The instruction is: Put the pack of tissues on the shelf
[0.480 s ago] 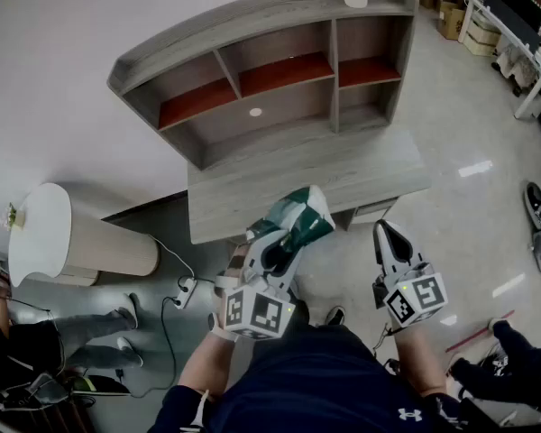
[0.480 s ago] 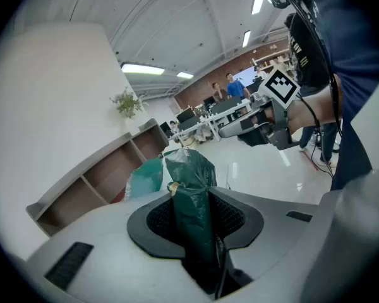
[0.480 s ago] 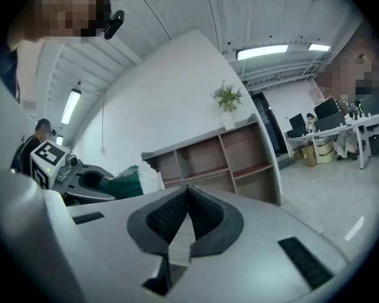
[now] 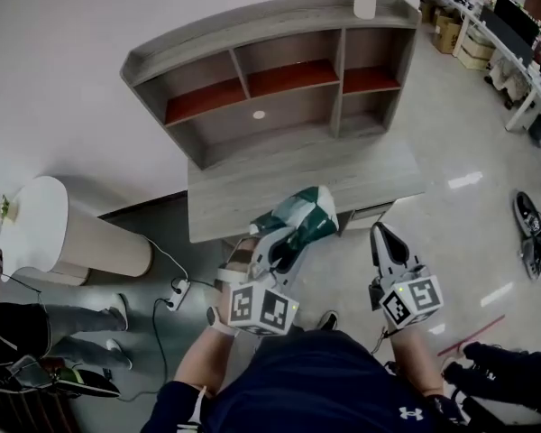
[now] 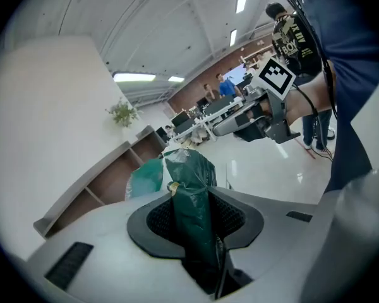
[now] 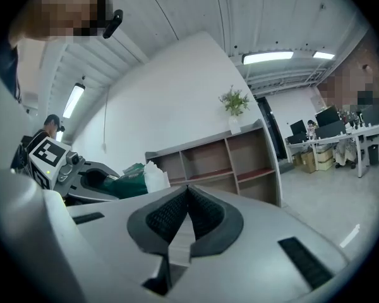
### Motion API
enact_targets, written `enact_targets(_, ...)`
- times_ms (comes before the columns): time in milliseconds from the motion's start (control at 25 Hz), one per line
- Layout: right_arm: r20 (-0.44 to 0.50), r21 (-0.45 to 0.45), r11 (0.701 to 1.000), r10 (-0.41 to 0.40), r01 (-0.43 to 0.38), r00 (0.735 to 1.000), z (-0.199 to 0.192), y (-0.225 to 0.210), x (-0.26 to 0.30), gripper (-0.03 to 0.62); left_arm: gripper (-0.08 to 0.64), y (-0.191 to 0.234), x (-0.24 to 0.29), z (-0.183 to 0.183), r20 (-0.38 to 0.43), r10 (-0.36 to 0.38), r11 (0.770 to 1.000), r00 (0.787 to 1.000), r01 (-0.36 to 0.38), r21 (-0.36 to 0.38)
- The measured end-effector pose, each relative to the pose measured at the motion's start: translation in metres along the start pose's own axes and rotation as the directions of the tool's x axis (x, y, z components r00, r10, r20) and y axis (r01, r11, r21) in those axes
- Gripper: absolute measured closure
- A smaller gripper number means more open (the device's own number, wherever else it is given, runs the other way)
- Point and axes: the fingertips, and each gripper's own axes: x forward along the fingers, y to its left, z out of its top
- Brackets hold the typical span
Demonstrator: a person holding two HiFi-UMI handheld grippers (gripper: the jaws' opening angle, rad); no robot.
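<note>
Jaws of the left gripper (image 4: 279, 242) pinch the green-and-white pack of tissues (image 4: 304, 213), which we hold in the air over the front edge of the grey desk (image 4: 252, 197), well apart from the shelf (image 4: 279, 48) at the desk's back. Jaws of the right gripper (image 4: 380, 234) are pressed together with nothing between them; we hold it near the pack, on its right. 1 white pot (image 4: 365, 0) stands on the shelf top.
</note>
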Motion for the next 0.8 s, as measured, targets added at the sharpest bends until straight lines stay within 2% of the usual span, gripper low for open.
enact_targets(240, 0.031, -0.042, 0.999, 0.013, -0.011, 0.999, 0.016, 0.011, 0.002, 0.581, 0.442, 0.009, -0.002, -0.003, 0.006, 0.008, 1.000, 1.000, -0.008, 0.011)
enact_targets(440, 0.045, -0.042, 0.999, 0.026, -0.024, 0.999, 0.020, 0.007, 0.000, 0.581, 0.442, 0.016, 0.000, 0.002, -0.006, 0.035, 0.999, 0.999, -0.035, 0.033)
enact_targets(800, 0.049, -0.038, 0.998, 0.057, -0.055, 0.997, 0.024, -0.017, -0.021, 0.581, 0.442, -0.001, 0.011, 0.015, -0.047, 0.075, 0.997, 0.996, -0.074, 0.035)
